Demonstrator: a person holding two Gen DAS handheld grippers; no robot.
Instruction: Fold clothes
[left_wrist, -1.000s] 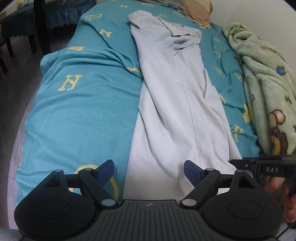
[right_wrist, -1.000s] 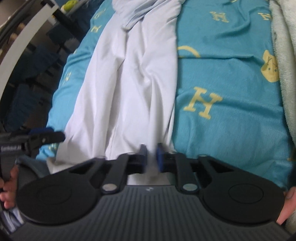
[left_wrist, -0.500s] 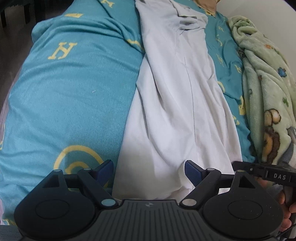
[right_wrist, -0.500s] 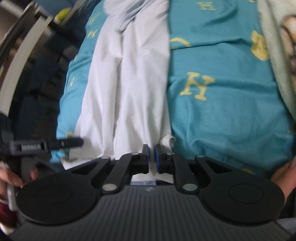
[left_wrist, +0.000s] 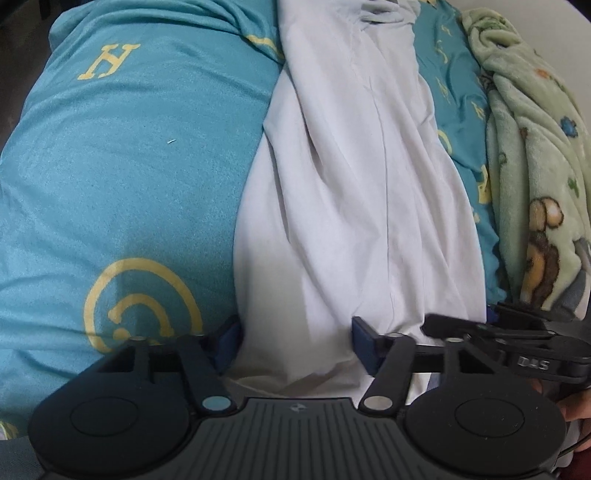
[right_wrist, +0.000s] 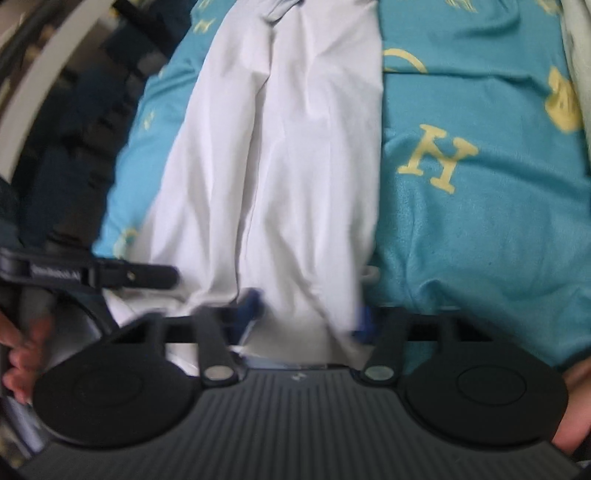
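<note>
A long white garment (left_wrist: 362, 192) lies lengthwise on the teal bedspread (left_wrist: 140, 155), folded narrow, its near hem at the bed's front edge. My left gripper (left_wrist: 295, 341) is open, and its blue pads (left_wrist: 364, 343) straddle the hem's left part. In the right wrist view the same garment (right_wrist: 288, 155) runs away from me, and my right gripper (right_wrist: 308, 312) is open with the hem's right corner lying between its fingers. That view is blurred. Each gripper shows in the other's view: the right gripper (left_wrist: 517, 339) and the left gripper (right_wrist: 110, 275).
A green fleece blanket (left_wrist: 535, 166) with a cartoon print is bunched along the bed's right side. Dark furniture (right_wrist: 74, 129) and a white rail stand left of the bed. A hand (right_wrist: 22, 358) grips the left tool's handle.
My right gripper, shut half a second ago, has opened wide over the hem. Both grippers moved forward and down toward the garment's near edge; the left stayed open.
</note>
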